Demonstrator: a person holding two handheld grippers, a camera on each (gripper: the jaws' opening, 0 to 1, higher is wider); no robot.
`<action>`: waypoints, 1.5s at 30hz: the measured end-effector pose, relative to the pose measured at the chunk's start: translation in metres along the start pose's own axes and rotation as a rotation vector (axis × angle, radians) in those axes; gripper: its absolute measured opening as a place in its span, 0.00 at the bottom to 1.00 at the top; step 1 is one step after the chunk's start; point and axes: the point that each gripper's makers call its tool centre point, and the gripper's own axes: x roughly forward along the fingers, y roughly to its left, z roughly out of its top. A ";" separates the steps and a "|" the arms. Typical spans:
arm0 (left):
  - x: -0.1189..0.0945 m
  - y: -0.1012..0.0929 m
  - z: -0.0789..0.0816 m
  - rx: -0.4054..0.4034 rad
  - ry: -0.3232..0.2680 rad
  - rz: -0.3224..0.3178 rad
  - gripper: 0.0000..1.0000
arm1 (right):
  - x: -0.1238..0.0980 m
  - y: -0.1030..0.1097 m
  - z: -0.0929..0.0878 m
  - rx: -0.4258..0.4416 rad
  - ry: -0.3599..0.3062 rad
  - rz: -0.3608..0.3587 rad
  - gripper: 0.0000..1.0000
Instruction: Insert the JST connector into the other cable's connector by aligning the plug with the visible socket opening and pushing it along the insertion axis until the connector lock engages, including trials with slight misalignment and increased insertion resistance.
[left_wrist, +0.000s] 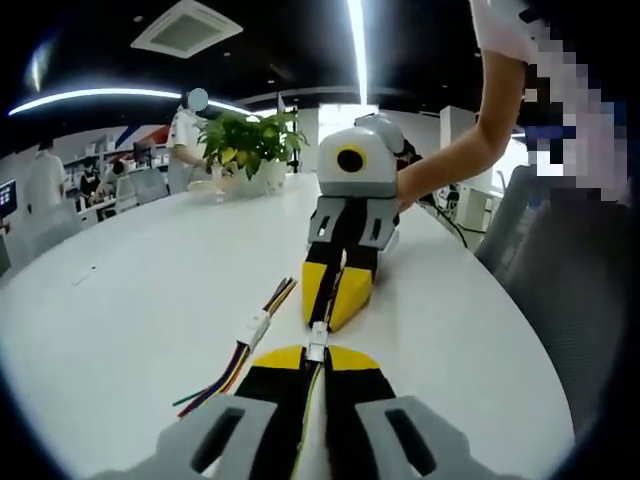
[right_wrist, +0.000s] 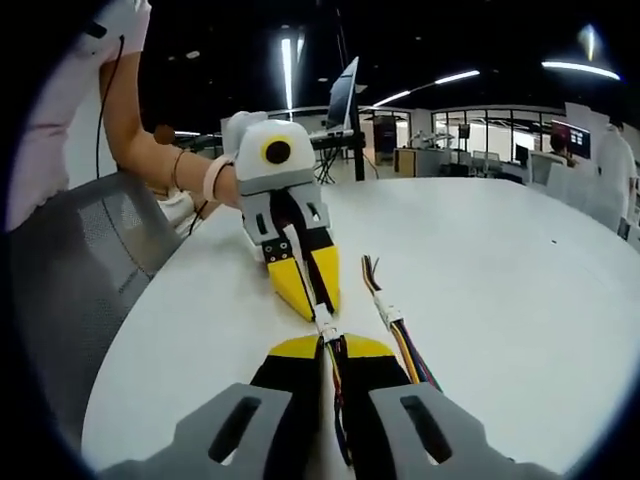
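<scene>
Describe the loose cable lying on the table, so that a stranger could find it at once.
On the white round table, look just beside the two yellow-tipped grippers meeting nose to nose. There lies a loose bundle of multicoloured wires with a small white connector mid-length. Unlike the cables between the jaws, no gripper holds it.

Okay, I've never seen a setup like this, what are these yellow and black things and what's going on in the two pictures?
A person holds a handheld tool in each hand, each with two yellow-tipped jaws and its own camera. The left gripper view looks along the left tool at the right tool opposite; the right gripper view is the reverse. Each tool is shut on a cable, and the small white connectors meet tip to tip between them above a white table. A spare cable with coloured wires lies on the table. A plant stands further back.
</scene>
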 end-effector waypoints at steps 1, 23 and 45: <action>0.000 0.001 0.000 -0.001 0.000 0.002 0.00 | 0.000 -0.001 0.000 0.004 -0.003 -0.002 0.03; 0.003 0.007 0.002 0.024 0.026 -0.021 0.00 | 0.002 -0.012 -0.001 0.068 -0.031 -0.039 0.03; 0.003 0.011 -0.004 0.001 0.025 -0.002 0.02 | 0.005 -0.014 0.000 0.019 -0.033 -0.080 0.04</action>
